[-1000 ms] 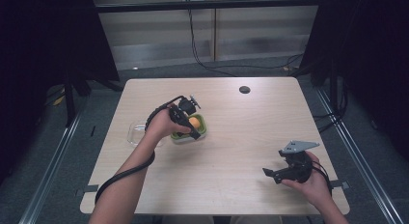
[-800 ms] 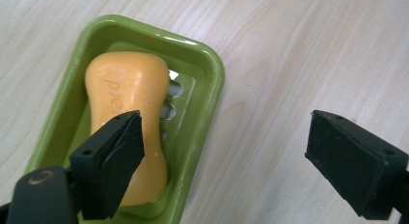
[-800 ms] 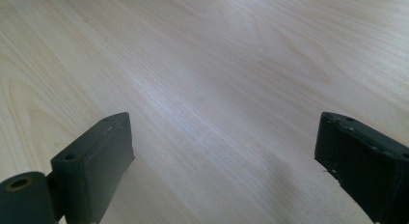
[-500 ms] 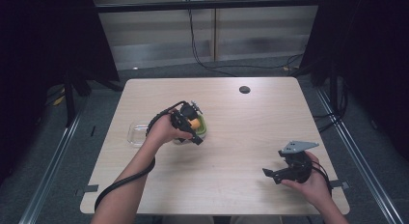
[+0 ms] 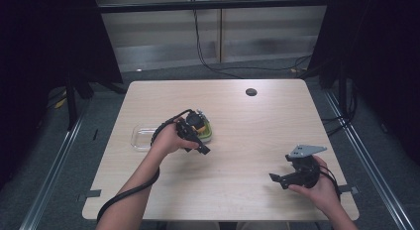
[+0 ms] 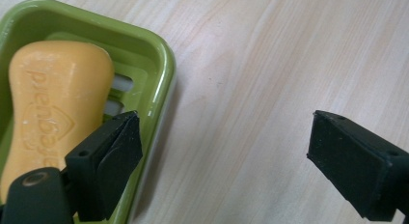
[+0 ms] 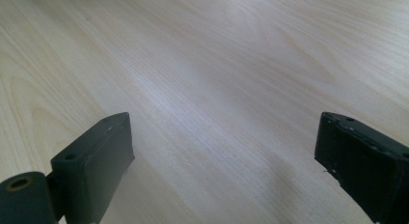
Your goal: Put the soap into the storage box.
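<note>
A green soap dish holds a yellow-orange bar of soap with raised lettering. My left gripper is open just beside it: one jaw hangs over the dish's rim next to the soap, the other over bare wood, and nothing is gripped. In the high view the left gripper sits at the near side of the dish, left of the table's middle. My right gripper rests near the front right of the table, and its jaws stand open over plain wood.
A clear plastic tray lies just left of the left hand. The light wooden table has a small black round cap near its far edge. Dark curtains and metal floor rails flank the table.
The left hand has drawn back slightly toward the near edge, so its gripper now covers most of the soap in the high view. The right hand has not moved.
</note>
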Tool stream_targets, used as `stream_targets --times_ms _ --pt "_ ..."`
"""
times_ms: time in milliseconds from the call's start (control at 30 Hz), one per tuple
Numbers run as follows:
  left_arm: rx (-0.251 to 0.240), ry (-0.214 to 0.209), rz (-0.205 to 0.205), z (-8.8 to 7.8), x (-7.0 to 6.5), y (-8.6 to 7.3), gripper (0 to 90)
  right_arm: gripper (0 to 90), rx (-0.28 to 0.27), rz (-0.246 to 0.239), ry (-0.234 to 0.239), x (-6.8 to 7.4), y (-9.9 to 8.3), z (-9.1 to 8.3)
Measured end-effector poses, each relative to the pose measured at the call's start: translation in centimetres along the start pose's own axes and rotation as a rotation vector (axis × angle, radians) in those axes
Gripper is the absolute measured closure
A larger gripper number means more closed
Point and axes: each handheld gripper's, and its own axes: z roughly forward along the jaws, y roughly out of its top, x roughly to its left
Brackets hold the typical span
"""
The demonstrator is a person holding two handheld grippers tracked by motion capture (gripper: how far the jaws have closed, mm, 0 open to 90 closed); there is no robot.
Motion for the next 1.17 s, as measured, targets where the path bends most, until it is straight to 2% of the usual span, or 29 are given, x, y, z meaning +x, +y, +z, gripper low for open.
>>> stream_targets --times_ms 33,100,133,200,300,533,667,700,767,800,833,967,1000,1033,1067,1100,1167 --pt "0.006 -0.004 0.01 0.0 0.0 0.0 11.4 6.0 0.001 0.004 -0.002 0.0 0.0 0.0" --pt "-0.008 -0.004 0.0 0.2 -0.2 -0.2 11.3 5.9 0.001 0.005 -0.002 0.0 0.0 0.0" --pt "0.003 -0.01 0.008 0.2 -0.3 -0.2 11.4 6.0 -0.001 0.005 0.0 0.0 0.0 0.0" --pt "-0.011 -0.005 0.007 0.4 -0.5 -0.3 11.3 5.9 0.001 0.005 -0.002 0.0 0.0 0.0" --pt "0.003 -0.014 0.012 0.5 -0.7 -0.4 11.1 5.9 0.001 0.004 0.001 0.0 0.0 0.0" --pt "-0.023 -0.026 0.004 1.1 -1.2 -0.7 11.1 5.9 0.001 0.003 -0.001 0.0 0.0 0.0" --pt "-0.026 -0.037 0.004 1.4 -1.5 -1.0 11.1 5.9 0.003 0.003 0.0 0.0 0.0 0.0" --pt "-0.04 -0.036 0.014 1.5 -1.5 -1.1 11.1 5.9 0.001 0.002 0.0 0.0 0.0 0.0" --pt "-0.034 -0.045 0.006 1.6 -1.7 -1.3 11.0 5.9 0.001 0.002 0.0 0.0 0.0 0.0" --pt "-0.029 -0.052 0.015 1.7 -1.7 -1.4 11.0 5.9 0.0 0.003 -0.001 -0.1 0.0 0.0" --pt "-0.041 -0.051 0.001 1.9 -1.9 -1.5 10.7 5.9 0.002 0.002 -0.001 -0.1 -0.1 0.0" --pt "-0.04 -0.061 0.007 2.2 -2.0 -1.9 10.6 5.9 0.001 0.001 -0.001 0.0 0.0 0.0" --pt "-0.048 -0.066 -0.008 2.4 -2.2 -2.0 10.6 5.9 0.002 0.003 -0.002 0.0 0.0 0.0" --pt "-0.025 -0.065 0.022 2.3 -2.0 -2.0 10.4 5.9 0.001 0.005 0.001 -0.1 0.0 0.0" --pt "-0.029 -0.058 0.014 2.3 -2.1 -2.1 10.3 5.9 0.002 0.003 0.0 0.0 0.0 0.1" --pt "-0.026 -0.057 0.027 2.1 -2.0 -2.0 10.3 6.0 0.002 0.005 0.0 0.0 0.0 0.0" --pt "-0.046 -0.058 -0.003 1.9 -2.1 -2.1 10.3 5.9 -0.002 -0.001 0.001 -0.1 0.0 0.1"
